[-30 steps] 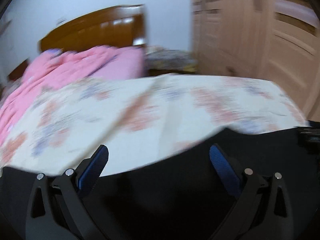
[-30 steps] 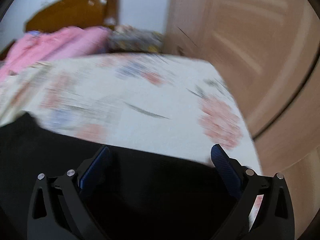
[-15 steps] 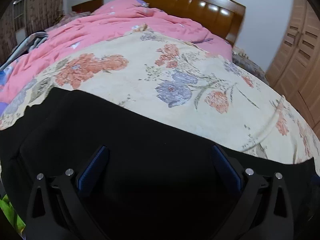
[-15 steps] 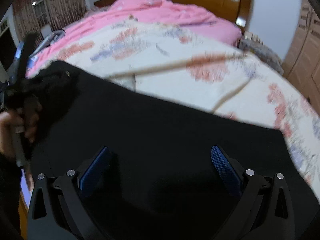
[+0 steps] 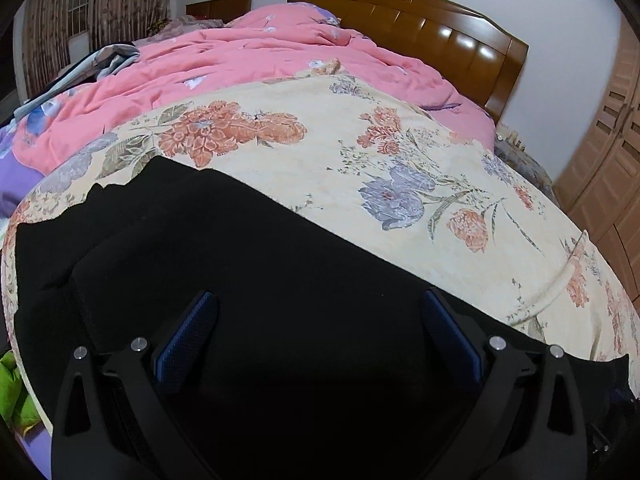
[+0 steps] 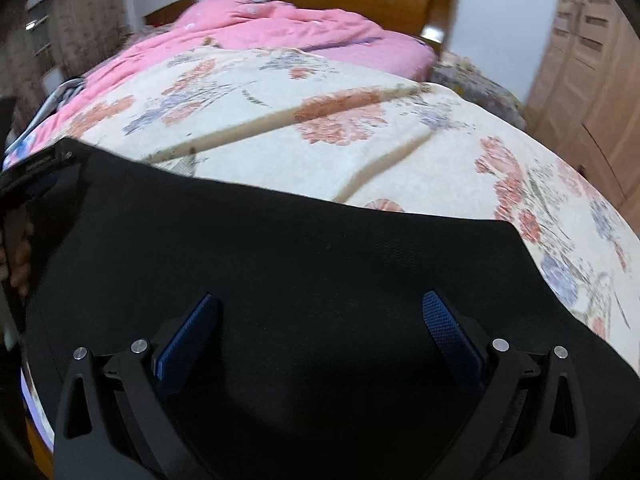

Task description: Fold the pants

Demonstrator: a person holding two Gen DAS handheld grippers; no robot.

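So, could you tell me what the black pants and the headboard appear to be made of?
The black pants look like a matte woven or knit fabric: a fine ribbed texture shows and there is no shine. The headboard looks like varnished wood: warm brown panels with bright glossy reflections.

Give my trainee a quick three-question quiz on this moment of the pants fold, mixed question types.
1. True or false: the left tongs are shut on the black pants.
2. Multiple choice: the pants lie on (A) a bare wooden floor, (B) a floral cream bedspread, (C) a glass table.
3. Fill in: beyond the bedspread, toward the wooden headboard, lies a ____ quilt.

Key: 1 false, both the left and the right tongs stand open over the cloth, nothing between the pads; 2 B; 3 pink.
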